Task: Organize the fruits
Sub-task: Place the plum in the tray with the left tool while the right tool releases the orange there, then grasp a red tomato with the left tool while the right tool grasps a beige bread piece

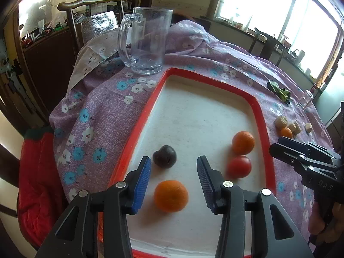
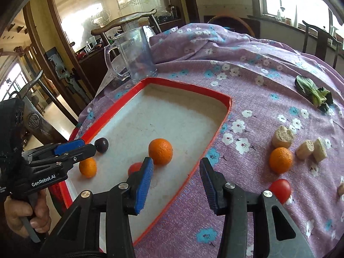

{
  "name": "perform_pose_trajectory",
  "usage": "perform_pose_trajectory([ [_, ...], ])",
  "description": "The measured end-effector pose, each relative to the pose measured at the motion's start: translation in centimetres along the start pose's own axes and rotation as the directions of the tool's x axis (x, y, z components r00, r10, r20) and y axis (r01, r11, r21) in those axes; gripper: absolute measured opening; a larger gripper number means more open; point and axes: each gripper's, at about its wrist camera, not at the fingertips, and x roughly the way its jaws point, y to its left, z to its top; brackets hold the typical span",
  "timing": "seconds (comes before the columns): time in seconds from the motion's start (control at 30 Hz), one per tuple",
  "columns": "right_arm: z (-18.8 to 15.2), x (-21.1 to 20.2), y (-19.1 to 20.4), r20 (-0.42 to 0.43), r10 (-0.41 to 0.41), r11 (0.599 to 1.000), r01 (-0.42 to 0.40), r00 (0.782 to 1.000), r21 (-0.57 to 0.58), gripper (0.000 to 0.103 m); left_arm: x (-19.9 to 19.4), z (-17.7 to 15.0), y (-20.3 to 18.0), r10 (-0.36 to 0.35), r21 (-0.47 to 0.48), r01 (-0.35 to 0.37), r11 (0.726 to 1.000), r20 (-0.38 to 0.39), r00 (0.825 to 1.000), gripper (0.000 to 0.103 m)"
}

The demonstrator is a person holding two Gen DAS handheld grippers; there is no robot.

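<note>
The left hand-held gripper (image 1: pixel 173 173) hangs released over the near end of the tray (image 1: pixel 261 116), nothing pressed between its pads; an orange (image 1: pixel 171 195) lies on the tray floor in the gap below, a plum (image 1: pixel 164 156) just past the left pad. By the tray's right rim sit a second orange (image 1: pixel 243 142) and a tomato (image 1: pixel 239 167), touching each other. The tray's far half is bare up to its red rim.

The right hand-held gripper (image 2: pixel 176 172) is also released and empty, straddling the tray's right rim. On the cloth (image 2: pixel 247 81) to its right lie a third orange (image 2: pixel 281 159), another tomato (image 2: pixel 280 190), bread chunks (image 2: pixel 281 136) and a leaf (image 2: pixel 315 94), with open cloth between them and the tray. A glass mug (image 1: pixel 146 40) stands just beyond the tray's far left corner.
</note>
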Motion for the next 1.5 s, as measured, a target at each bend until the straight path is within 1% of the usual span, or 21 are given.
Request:
perform_pose_trajectory([
  [0.23, -2.4, -3.9, -3.2, 0.036, -0.036, 0.998, 0.034, 0.999, 0.061, 0.046, -1.6, -0.7, -3.7, -0.047, 0.062, 0.046, 0.997, 0.012, 0.999, 0.048],
  [0.3, -3.2, -5.1, -4.5, 0.047, -0.05, 0.995, 0.046, 0.998, 0.089, 0.046, -1.9, -0.9, -4.8, -0.066, 0.081, 0.065, 0.995, 0.013, 0.998, 0.053],
  [0.37, -4.1, -6.3, -5.9, 0.063, -0.064, 0.99, 0.056, 0.996, 0.127, 0.046, -2.1, -1.1, -5.7, -0.099, 0.093, 0.097, 0.991, 0.015, 0.995, 0.063],
  [0.6, -7.0, -9.5, -10.1, 0.077, -0.128, 0.969, 0.108, 0.989, 0.222, 0.047, -1.6, -2.0, -9.8, -0.171, 0.166, 0.172, 0.971, -0.022, 0.985, 0.064],
  [0.7, -8.1, -10.6, -11.6, 0.076, -0.154, 0.959, 0.13, 0.985, 0.253, 0.047, -1.1, -2.2, -11.5, -0.196, 0.193, 0.2, 0.961, -0.037, 0.98, 0.066],
  [0.73, -8.4, -10.9, -12.0, 0.076, -0.163, 0.956, 0.138, 0.984, 0.26, 0.047, -0.9, -2.3, -12.0, -0.204, 0.202, 0.208, 0.957, -0.04, 0.978, 0.069],
  [0.77, -8.8, -11.2, -12.5, 0.076, -0.172, 0.952, 0.146, 0.982, 0.268, 0.047, -0.8, -2.3, -12.6, -0.212, 0.21, 0.215, 0.954, -0.038, 0.977, 0.075],
  [0.83, -9.4, -11.7, -13.5, 0.074, -0.184, 0.946, 0.156, 0.98, 0.286, 0.047, -0.7, -2.4, -13.5, -0.211, 0.233, 0.212, 0.949, -0.03, 0.977, 0.083],
  [1.03, -10.4, -12.7, -16.2, 0.074, -0.213, 0.926, 0.177, 0.974, 0.334, 0.047, 0.1, -2.6, -16.8, -0.193, 0.294, 0.194, 0.936, -0.033, 0.981, 0.084],
  [1.1, -10.4, -12.9, -16.7, 0.075, -0.222, 0.922, 0.185, 0.972, 0.339, 0.047, 0.5, -2.5, -17.8, -0.182, 0.311, 0.182, 0.933, -0.027, 0.983, 0.086],
  [1.17, -10.5, -13.0, -17.3, 0.074, -0.234, 0.919, 0.196, 0.969, 0.343, 0.047, 0.9, -2.6, -18.5, -0.179, 0.32, 0.177, 0.931, -0.024, 0.984, 0.094],
  [1.23, -10.5, -12.9, -18.0, 0.072, -0.243, 0.915, 0.204, 0.967, 0.349, 0.047, 1.4, -2.6, -19.3, -0.185, 0.329, 0.184, 0.926, -0.03, 0.982, 0.094],
  [1.33, -10.3, -12.7, -19.3, 0.064, -0.258, 0.906, 0.218, 0.964, 0.362, 0.047, 2.3, -2.4, -19.9, -0.212, 0.326, 0.218, 0.92, -0.053, 0.976, 0.094],
  [1.5, -9.6, -12.1, -21.1, 0.05, -0.277, 0.897, 0.239, 0.96, 0.372, 0.047, 4.1, -1.5, -20.6, -0.215, 0.322, 0.228, 0.919, -0.075, 0.974, 0.092],
])
